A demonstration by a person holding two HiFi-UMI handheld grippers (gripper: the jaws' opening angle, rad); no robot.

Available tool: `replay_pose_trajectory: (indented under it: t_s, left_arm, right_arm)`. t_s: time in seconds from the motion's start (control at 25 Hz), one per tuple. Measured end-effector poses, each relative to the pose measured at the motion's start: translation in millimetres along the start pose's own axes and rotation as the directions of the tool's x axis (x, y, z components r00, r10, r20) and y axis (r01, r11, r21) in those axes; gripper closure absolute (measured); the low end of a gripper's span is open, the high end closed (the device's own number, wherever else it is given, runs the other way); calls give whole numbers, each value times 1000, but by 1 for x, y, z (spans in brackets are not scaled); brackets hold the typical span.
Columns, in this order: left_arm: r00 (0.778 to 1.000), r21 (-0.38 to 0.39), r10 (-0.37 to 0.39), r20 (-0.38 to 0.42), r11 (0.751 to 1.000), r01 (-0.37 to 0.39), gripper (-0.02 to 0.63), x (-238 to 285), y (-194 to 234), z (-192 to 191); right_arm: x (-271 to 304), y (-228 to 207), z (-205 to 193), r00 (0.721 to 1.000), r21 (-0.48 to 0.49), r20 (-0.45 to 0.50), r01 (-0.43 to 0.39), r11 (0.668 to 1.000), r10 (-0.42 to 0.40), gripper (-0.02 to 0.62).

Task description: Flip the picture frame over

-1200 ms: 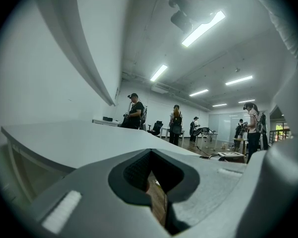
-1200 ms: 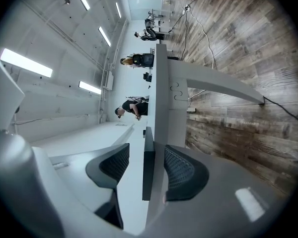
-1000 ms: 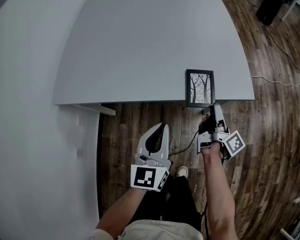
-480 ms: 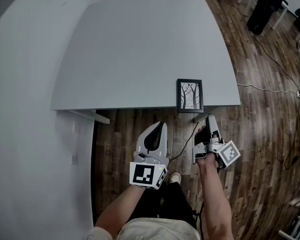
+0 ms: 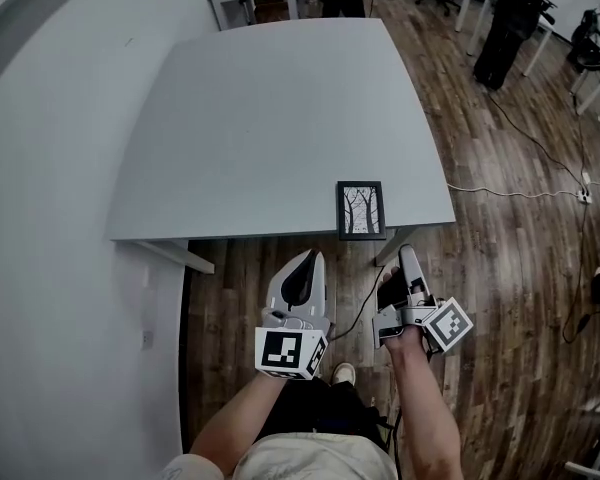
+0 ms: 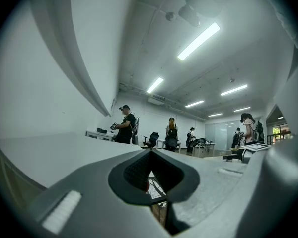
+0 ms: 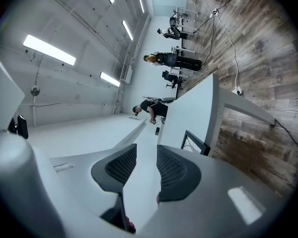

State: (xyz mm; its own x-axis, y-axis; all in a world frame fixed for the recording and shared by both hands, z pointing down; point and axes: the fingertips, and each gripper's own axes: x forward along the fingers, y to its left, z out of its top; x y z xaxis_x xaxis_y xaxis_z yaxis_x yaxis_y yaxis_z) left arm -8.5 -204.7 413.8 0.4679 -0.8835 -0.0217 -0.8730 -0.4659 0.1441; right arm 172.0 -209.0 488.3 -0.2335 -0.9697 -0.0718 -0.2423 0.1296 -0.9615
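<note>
Head view | left gripper point(image 5: 308, 264) fingers closed together, empty | picture frame point(image 5: 361, 209) face up at table's point(image 5: 250, 118) near edge | right gripper point(image 5: 408, 256) fingers narrowly parted, empty, short of frame | frame likely light, rigid, maybe glazed: pinch near rim.

no legible text, labels or numbers, picture frame point(image 5: 361, 210) bears none

Bright, even indoor light comes from long ceiling strip lights point(image 6: 198, 41), which glare white in both gripper views. The pale tabletop point(image 5: 270, 118) casts a soft shadow on the wood floor point(image 5: 280, 258). Fisheye bending curves the edges, and the gripper views have black corners. The close left claw point(image 6: 150, 152) seems slightly out of focus.
</note>
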Motion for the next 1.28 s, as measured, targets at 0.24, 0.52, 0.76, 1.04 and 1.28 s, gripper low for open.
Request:
replay_pose_trajectory:
  t_s: [0.24,0.52,0.76,1.04,1.28]
  left_arm:
    - [1000,33,2,-19,999,-1,606,-4,-3,11]
    - [1000,29,19,-10,999,-18,606,-9,-7,27]
    - [1000,20,3,1,1000,-3,606,-11,-18,39]
    - [1000,32,-10,16,999,9,606,-16,-22,56]
    - [1000,42,-20,22,999,19,606,-18,-27,61]
  right_arm:
    - [-12,21,3,1000,-12,1,7,1000,-7,508]
    - [-19,44,10,1000,-43,18,-6,999,7,571]
    - [-20,69,15,999,-207,-20,-37,978,34,572]
    - [-30,91,18,1000,-318,-6,-5,948,3,572]
    - [-32,113,16,999,-532,-36,-10,846,-11,572]
